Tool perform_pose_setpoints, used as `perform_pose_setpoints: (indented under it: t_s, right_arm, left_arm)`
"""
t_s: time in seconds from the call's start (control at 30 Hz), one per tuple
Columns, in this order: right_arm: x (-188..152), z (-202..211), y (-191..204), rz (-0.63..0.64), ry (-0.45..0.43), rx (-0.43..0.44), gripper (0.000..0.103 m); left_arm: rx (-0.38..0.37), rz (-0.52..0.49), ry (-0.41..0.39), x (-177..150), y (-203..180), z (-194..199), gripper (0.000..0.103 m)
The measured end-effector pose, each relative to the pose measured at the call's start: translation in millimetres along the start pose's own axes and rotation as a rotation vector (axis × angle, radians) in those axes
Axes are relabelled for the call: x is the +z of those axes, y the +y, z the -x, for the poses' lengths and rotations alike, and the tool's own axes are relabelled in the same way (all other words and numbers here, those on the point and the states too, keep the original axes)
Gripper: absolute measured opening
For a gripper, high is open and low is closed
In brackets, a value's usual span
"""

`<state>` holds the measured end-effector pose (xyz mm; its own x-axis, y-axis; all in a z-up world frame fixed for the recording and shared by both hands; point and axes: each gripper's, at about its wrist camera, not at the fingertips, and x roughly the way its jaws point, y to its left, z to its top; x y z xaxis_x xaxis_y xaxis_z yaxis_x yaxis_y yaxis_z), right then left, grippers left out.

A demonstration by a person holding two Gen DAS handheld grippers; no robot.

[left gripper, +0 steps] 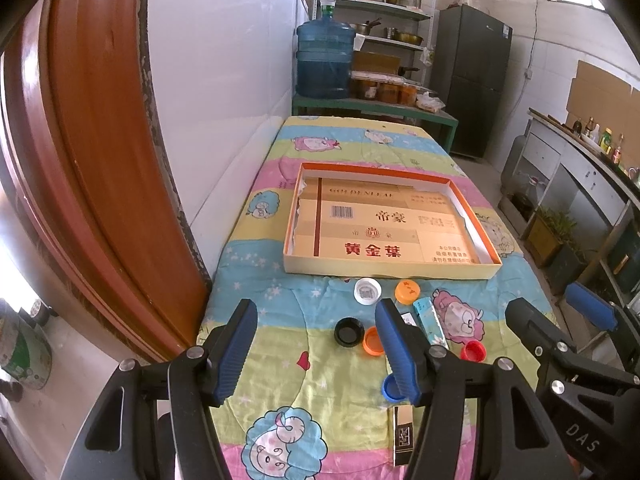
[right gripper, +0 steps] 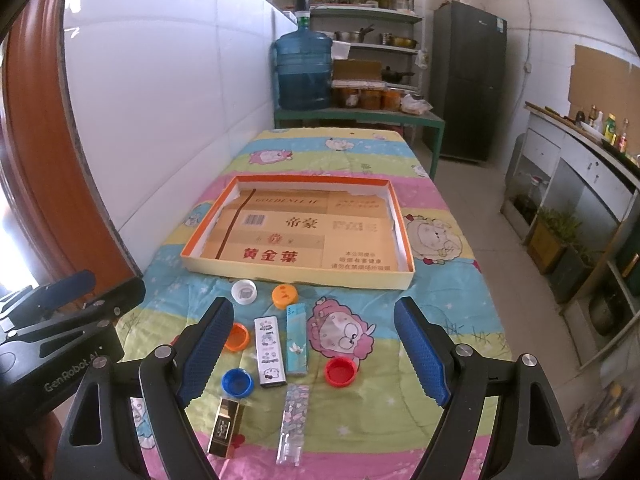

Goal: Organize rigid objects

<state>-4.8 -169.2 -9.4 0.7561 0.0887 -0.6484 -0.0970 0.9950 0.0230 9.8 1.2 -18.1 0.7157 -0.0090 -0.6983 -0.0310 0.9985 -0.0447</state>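
Both claws, left claw [left gripper: 316,344] and right claw [right gripper: 314,344], hang spread and empty over caps and lighters scattered on the worktop [right gripper: 440,300] before the empty tray [right gripper: 404,280]; the shallow red cap [right gripper: 340,371] could squirt from a pinch.

A home kitchen: pot-laden shelves [right gripper: 366,8], fridge [right gripper: 468,80], water jug [right gripper: 304,72], counter of condiment bottles [right gripper: 600,124].
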Motion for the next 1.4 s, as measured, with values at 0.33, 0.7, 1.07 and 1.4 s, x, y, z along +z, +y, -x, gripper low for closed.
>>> perform_pose_setpoints:
  t_s: [0.33,0.7,1.07,1.4]
  right_arm:
    - [-1.9,-2.6,1.1,-0.002,0.007,0.006,0.083]
    - [-2.6,-2.8,1.0,-0.001,0.006,0.007,0.083]
    - [-2.5,-3.0,1.3,-0.001,0.005,0.006,0.083]
    - [-2.5,-3.0,0.6,0.001,0.005,0.006,0.083]
  left_arm:
    - [-0.003,0.001,0.001,-1.3,-1.0,0.0,0.062]
    - [-0.002,0.002,0.003,-0.1,-0.6,0.1,0.062]
    - [-0.004,-0.002,0.005,-3.4,-3.4,-0.1,0.062]
    - [-0.006,-0.005,0.006,-5.7,-5.8,0.9,0.062]
